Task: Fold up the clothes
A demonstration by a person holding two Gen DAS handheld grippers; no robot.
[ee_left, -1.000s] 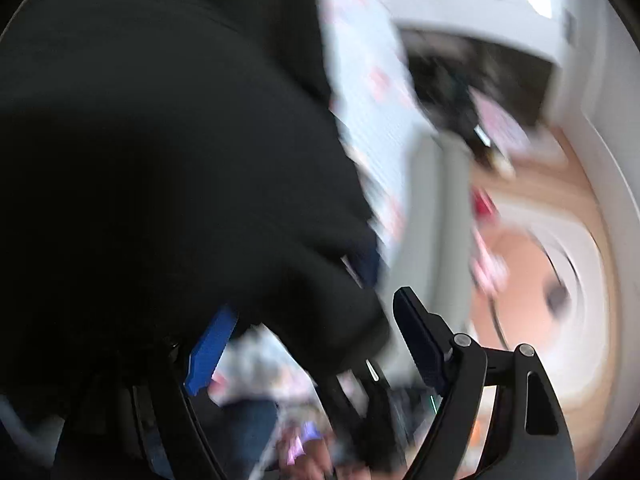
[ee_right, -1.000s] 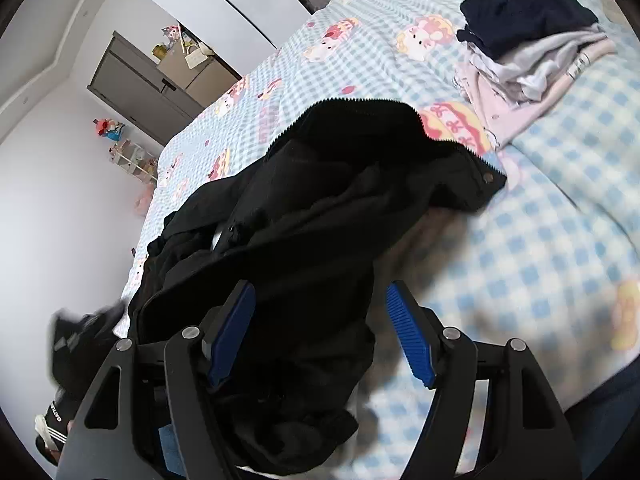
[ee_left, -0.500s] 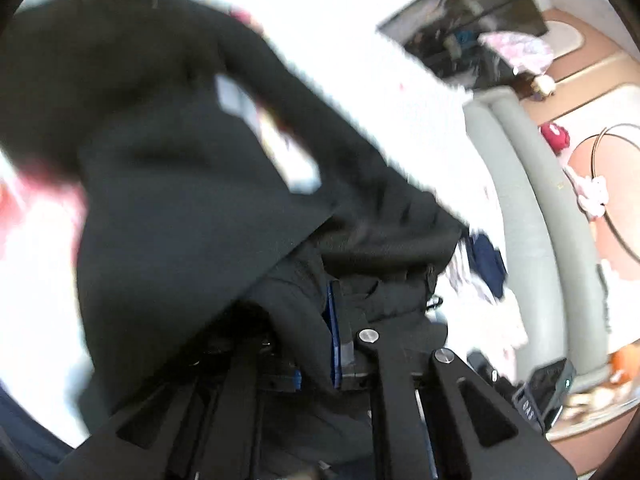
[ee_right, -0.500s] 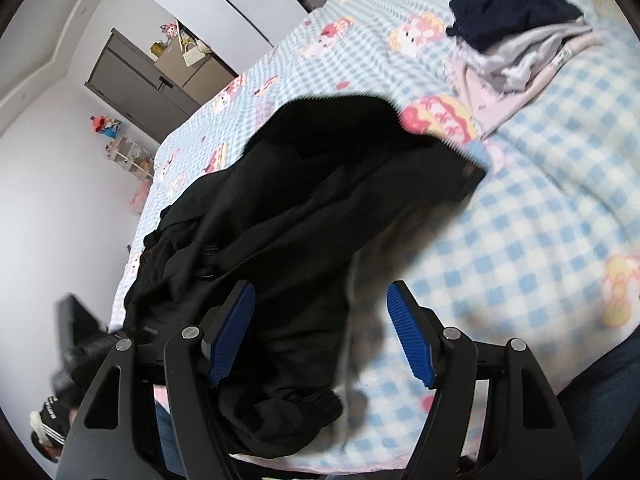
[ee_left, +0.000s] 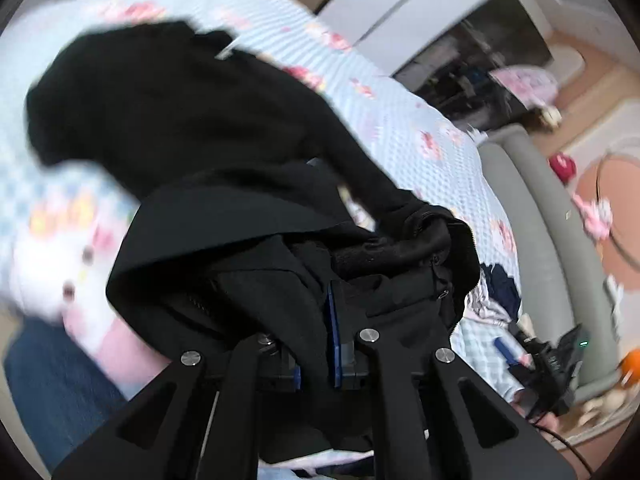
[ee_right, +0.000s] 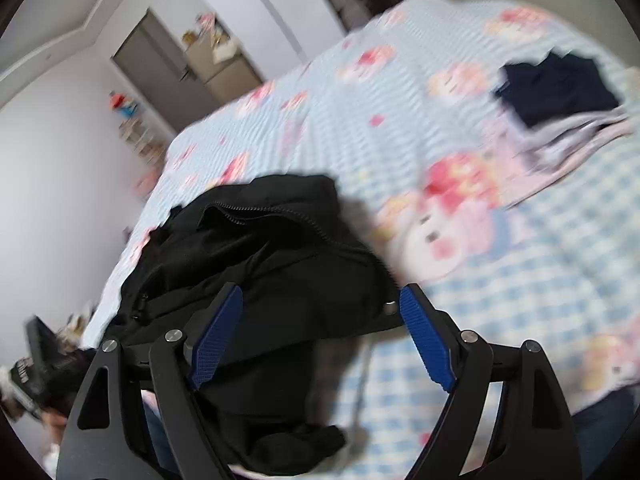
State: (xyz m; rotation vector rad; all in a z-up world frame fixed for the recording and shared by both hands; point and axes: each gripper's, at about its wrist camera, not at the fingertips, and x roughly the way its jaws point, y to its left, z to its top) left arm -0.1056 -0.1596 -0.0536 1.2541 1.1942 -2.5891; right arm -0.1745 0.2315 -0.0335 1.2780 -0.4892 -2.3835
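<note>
The left gripper was pinched tight on a fold of the black jacket, its blue pads nearly touching with dark cloth squeezed between them. From that grip the jacket spread away over the bed, one long part stretching toward the far side of the blue-and-white checked sheet with its pink cartoon prints, and a bunched part with a zipper and snap buttons heaped just past the fingers. In the right wrist view the right gripper was spread wide, its two blue pads well apart and holding nothing; the jacket lay between and beyond them near the bed's near edge, its zipper edge curving across the top and a loose dark end drooping over the side of the bed below. Whether the pads touched the cloth could not be told. Farther along the sheet, well apart from the jacket, sat a small pile of clothes, a navy piece on top of pale grey and pink ones. Blue denim showed at the lower left of the left view. Both views were blurred by motion.
</note>
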